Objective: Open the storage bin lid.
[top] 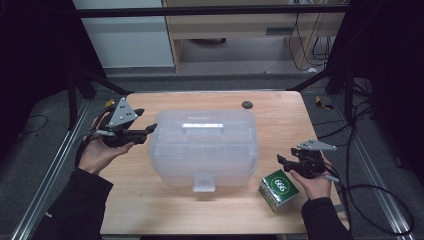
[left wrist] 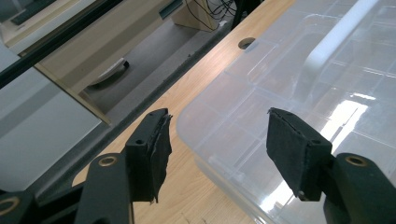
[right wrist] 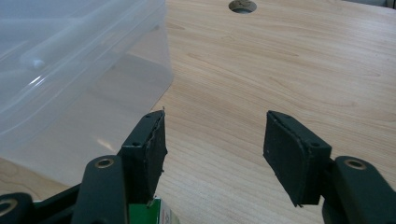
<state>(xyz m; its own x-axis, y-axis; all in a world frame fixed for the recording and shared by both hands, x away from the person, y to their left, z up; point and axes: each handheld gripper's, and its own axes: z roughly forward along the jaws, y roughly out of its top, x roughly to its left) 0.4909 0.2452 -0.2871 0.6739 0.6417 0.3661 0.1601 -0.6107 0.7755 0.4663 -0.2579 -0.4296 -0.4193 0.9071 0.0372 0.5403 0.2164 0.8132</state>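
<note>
Left gripper hovers at the left end of the clear plastic box, its 2 fingers spread and pinching nothing, the box corner just beyond them. The box sits mid-worktop, lid on, white handle on top. Right gripper hangs beside the box's right end, fingers spread over bare wood, a green carton just below.
</note>
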